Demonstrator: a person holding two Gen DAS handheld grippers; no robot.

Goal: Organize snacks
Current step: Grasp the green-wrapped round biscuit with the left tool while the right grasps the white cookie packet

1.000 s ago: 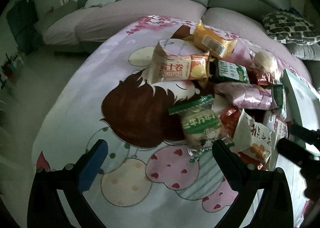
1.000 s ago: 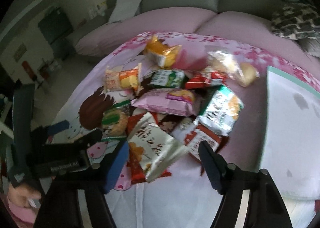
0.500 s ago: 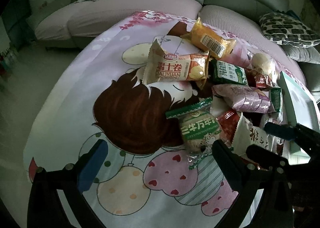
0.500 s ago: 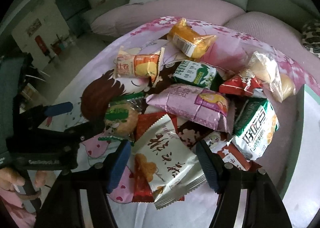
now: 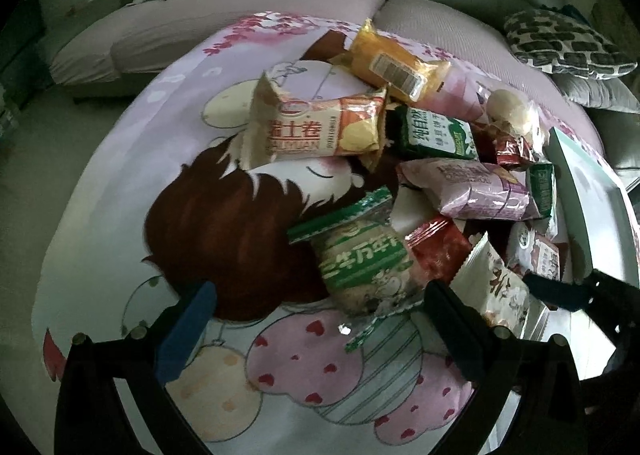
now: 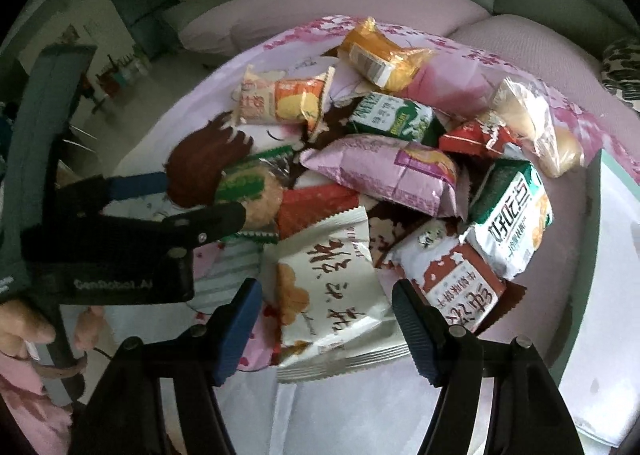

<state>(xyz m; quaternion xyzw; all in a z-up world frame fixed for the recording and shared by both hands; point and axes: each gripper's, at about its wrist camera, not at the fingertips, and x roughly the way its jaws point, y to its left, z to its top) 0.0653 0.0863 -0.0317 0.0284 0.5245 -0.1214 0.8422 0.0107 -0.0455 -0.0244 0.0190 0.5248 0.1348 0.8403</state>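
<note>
Crinkled foil snack packets [image 6: 380, 175] lie heaped on a soft printed cloth [image 5: 224, 223]. The right claw [image 6: 326, 325] stands apart around a glossy white packet [image 6: 332, 295]. The left claw [image 5: 320, 329] also stands apart, holding nothing.

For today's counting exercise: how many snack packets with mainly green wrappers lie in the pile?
3: round cracker packet at the left edge, dark green packet mid-pile, green-and-white packet on the right. Others may be hidden underneath.
</note>
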